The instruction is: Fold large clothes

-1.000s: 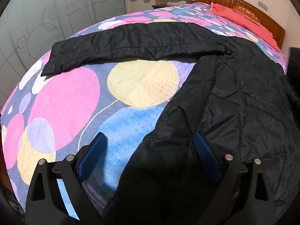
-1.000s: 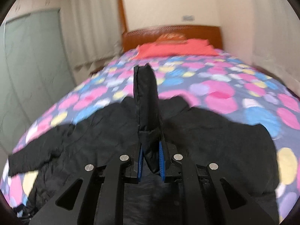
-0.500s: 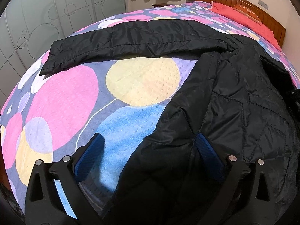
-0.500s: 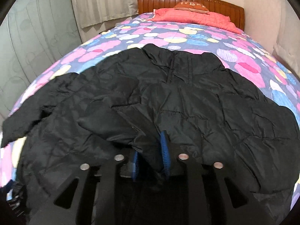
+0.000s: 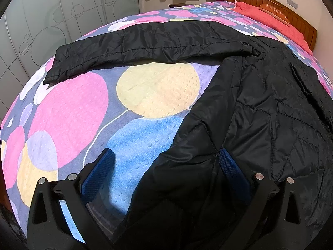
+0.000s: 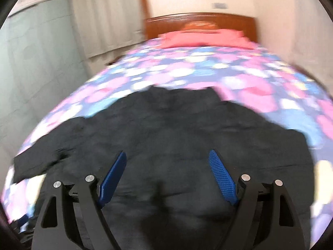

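The left claw [image 5: 165, 167] stands wide over the bed [image 5: 87, 108], its pads clear of the black jacket [image 5: 260, 114] whose edge lies between them; one sleeve [image 5: 145, 41] stretches across the bedspread. The right claw [image 6: 167, 171] is opening above the jacket [image 6: 166, 137], gripping nothing. That view is blurred.

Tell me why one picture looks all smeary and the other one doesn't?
Right wrist view: smeared by motion, so the bedspread circles run together and the black jacket loses its stitching. Left wrist view: sharp, showing the jacket's quilting and the bedspread's bumpy weave. Both views bulge at the edges from the fisheye lens.
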`<state>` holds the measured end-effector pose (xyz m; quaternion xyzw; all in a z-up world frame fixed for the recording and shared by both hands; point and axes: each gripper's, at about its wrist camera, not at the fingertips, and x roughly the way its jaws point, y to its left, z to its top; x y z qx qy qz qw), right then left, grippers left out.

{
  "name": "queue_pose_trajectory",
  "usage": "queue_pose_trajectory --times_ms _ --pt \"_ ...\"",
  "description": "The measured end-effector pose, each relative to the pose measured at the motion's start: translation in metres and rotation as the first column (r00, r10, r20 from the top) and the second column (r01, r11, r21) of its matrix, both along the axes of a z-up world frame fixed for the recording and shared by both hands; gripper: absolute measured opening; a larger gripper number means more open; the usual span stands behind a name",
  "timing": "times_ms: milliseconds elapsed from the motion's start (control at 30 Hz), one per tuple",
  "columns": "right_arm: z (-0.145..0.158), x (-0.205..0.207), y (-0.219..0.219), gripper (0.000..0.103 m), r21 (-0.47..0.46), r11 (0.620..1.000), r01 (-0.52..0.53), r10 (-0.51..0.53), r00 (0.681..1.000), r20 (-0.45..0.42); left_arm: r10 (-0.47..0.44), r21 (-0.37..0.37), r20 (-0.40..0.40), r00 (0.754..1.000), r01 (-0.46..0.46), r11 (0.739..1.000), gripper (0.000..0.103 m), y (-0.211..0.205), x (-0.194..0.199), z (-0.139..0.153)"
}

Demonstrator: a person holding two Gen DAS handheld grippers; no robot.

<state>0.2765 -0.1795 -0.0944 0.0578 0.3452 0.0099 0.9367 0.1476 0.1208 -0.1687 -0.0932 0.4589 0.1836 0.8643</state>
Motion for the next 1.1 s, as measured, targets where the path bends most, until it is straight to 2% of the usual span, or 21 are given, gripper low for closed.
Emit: queue_pose_trajectory --times_ms 33,100,200,267,333,367,433,500,600,667,700,733,767,867,1000,1100 --pt "0.000 0.002 -0.013 0.074 -0.011 0.999 0.043 -0.043 0.999 -0.008 0.000 -0.001 0.001 1.000 0.000 1.000 0.101 0.000 0.000 0.000" --pt "-0.004 0.011 -0.055 0.056 -0.027 0.982 0.186 -0.187 0.981 -0.043 0.000 0.000 0.000 1.000 0.000 1.000 0.101 -0.001 0.000 0.000" --pt "-0.022 0.022 -0.107 0.055 -0.055 0.938 0.343 -0.347 0.934 -0.088 0.000 0.001 -0.001 1.000 0.000 1.000 0.101 0.000 0.000 0.000" --pt "-0.044 0.032 -0.130 0.055 -0.092 0.918 0.385 -0.395 0.907 -0.149 0.000 0.000 -0.001 1.000 0.000 1.000 0.101 -0.001 0.000 0.000" --pt "-0.068 0.041 -0.138 0.056 -0.093 0.929 0.359 -0.370 0.904 -0.215 0.000 0.003 -0.002 1.000 0.000 1.000 0.101 -0.001 0.001 0.000" --pt "-0.068 0.042 -0.135 0.056 -0.118 0.931 0.346 -0.363 0.911 -0.193 -0.001 0.004 -0.003 1.000 0.001 1.000 0.101 -0.001 0.000 0.000" --pt "-0.057 0.042 -0.124 0.055 -0.152 0.922 0.357 -0.381 0.906 -0.186 -0.001 0.008 -0.003 1.000 0.001 1.000 0.101 -0.001 0.001 0.000" --pt "-0.044 0.035 -0.109 0.055 -0.094 0.939 0.330 -0.341 0.928 -0.150 -0.001 0.009 -0.004 1.000 0.001 1.000 0.101 -0.002 0.001 0.000" --pt "-0.033 0.028 -0.067 0.056 -0.055 0.974 0.222 -0.227 0.967 -0.119 -0.002 0.015 -0.005 1.000 0.002 1.000 0.101 -0.002 0.001 0.000" --pt "-0.047 0.033 -0.041 0.056 -0.061 0.987 0.147 -0.156 0.972 -0.174 -0.002 0.014 -0.005 1.000 0.002 1.000 0.101 -0.001 0.002 0.000" --pt "-0.062 0.040 -0.029 0.057 -0.108 0.987 0.123 -0.144 0.964 -0.222 -0.003 0.014 -0.005 1.000 0.003 1.000 0.101 -0.002 0.002 0.000" --pt "-0.070 0.043 -0.023 0.057 -0.147 0.983 0.111 -0.143 0.963 -0.226 -0.003 0.014 -0.005 1.000 0.003 1.000 0.101 -0.001 0.002 0.000" --pt "-0.070 0.043 -0.023 0.058 -0.152 0.982 0.109 -0.140 0.968 -0.210 -0.003 0.014 -0.006 1.000 0.003 1.000 0.101 -0.002 0.002 0.000" --pt "-0.053 0.033 -0.045 0.058 -0.051 0.986 0.157 -0.165 0.960 -0.226 -0.003 0.009 -0.002 1.000 0.003 1.000 0.101 -0.002 0.002 0.000" --pt "-0.031 -0.004 -0.076 0.063 -0.115 0.953 0.279 -0.294 0.945 -0.144 -0.003 0.010 -0.002 1.000 0.003 1.000 0.101 -0.001 0.002 -0.001" --pt "-0.044 -0.014 -0.100 0.065 -0.138 0.934 0.328 -0.348 0.923 -0.164 -0.003 0.009 -0.002 1.000 0.003 1.000 0.101 -0.001 0.002 -0.001"
